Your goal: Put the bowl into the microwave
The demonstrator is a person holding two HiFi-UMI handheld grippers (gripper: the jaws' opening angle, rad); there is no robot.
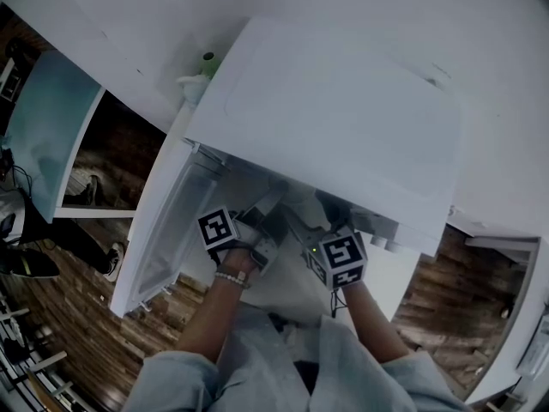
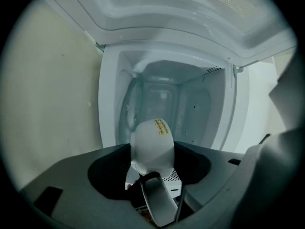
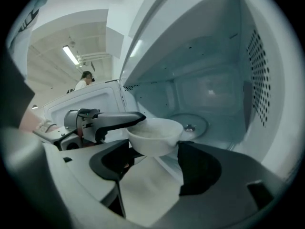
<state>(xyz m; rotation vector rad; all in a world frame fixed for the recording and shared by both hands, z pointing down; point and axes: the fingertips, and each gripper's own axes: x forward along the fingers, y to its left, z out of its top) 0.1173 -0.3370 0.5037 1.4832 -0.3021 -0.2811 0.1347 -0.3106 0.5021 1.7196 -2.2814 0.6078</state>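
Note:
A small white bowl point(image 3: 155, 135) hangs level just in front of the open microwave point(image 1: 343, 118). Its glass turntable point(image 3: 190, 125) lies behind the bowl. The bowl sits between the black pads of my right gripper point(image 3: 155, 152), which touch both its sides. My left gripper point(image 3: 136, 119) comes in from the left, one dark finger lying on the bowl's rim and the other hidden. In the left gripper view the bowl point(image 2: 151, 144), with a yellow sticker, sits at that gripper's point(image 2: 151, 176) tip before the empty cavity point(image 2: 167, 99). In the head view both grippers point(image 1: 273, 221) point(image 1: 319, 223) meet under the microwave's front edge.
The microwave door point(image 1: 167, 230) stands swung open at my left. A green-capped bottle point(image 1: 208, 58) stands behind the microwave. Wooden floor point(image 1: 51, 342) shows below on both sides. A person point(image 3: 85, 80) stands far off in the room.

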